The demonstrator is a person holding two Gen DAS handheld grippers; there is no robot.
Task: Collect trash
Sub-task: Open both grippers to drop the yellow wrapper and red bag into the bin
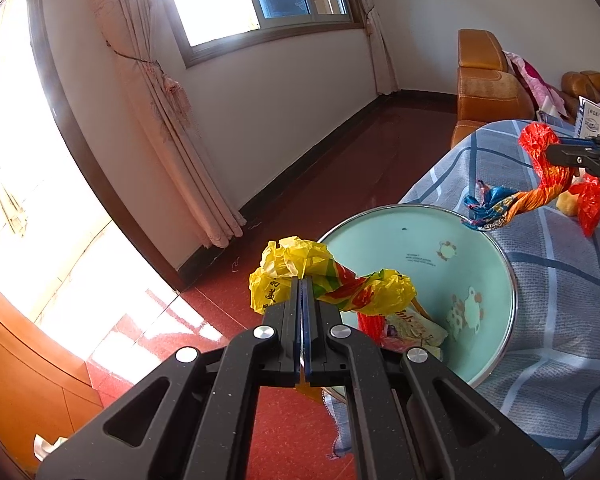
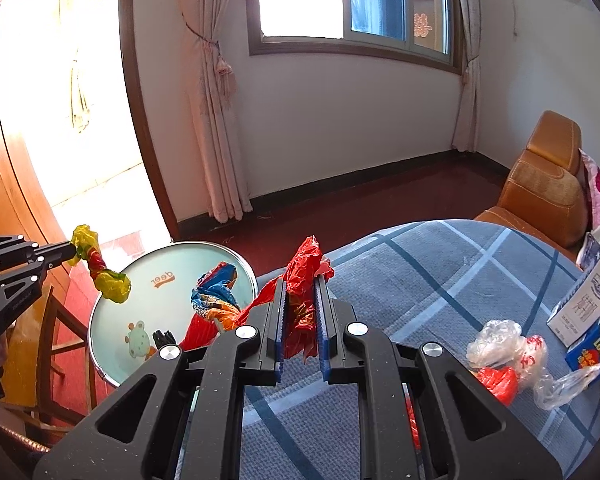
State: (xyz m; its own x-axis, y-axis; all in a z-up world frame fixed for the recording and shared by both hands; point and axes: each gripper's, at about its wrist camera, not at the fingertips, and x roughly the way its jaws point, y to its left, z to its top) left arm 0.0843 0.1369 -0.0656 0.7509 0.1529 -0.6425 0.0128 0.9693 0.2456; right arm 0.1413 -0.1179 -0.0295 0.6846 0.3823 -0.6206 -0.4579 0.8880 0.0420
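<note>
Blue-and-white checked cloth [image 2: 440,280] covers the table, which fills the near right of both views. At its left edge sits a pale turquoise basin [image 1: 492,264] with a metal rim and cartoon animal prints; it appears to be the collecting vessel, and a few wrappers already lie in its near part.

Left gripper [image 1: 303,280]: jaws nearly touching, pinching a twisted yellow plastic wrapper [image 1: 328,280] with red and green print. The wrapper hangs at the near left rim of the basin, partly over the red floor [image 1: 340,160].

Right gripper [image 2: 300,300]: jaws narrowly parted, clamped on a crumpled red plastic wrapper [image 2: 304,276] whose orange and blue tail twists leftward toward the basin's far right rim. In the left wrist view that tail reaches the rim; whether it touches cannot be told.

Far right of the cloth: a clear plastic bag [image 2: 512,352] with red printing, a smaller red scrap [image 2: 498,384] beside it, and small cartons [image 2: 588,300], all well apart from the basin.

Handling, as a judgement: the film is very light, soft and springy, somewhat slippery, and not fragile. A twisted waist or dense crumple gives the firmest hold; a loose edge would likely slide out. On release the film may cling to the pads or drift, so opening low inside the basin seems prudent.
</note>
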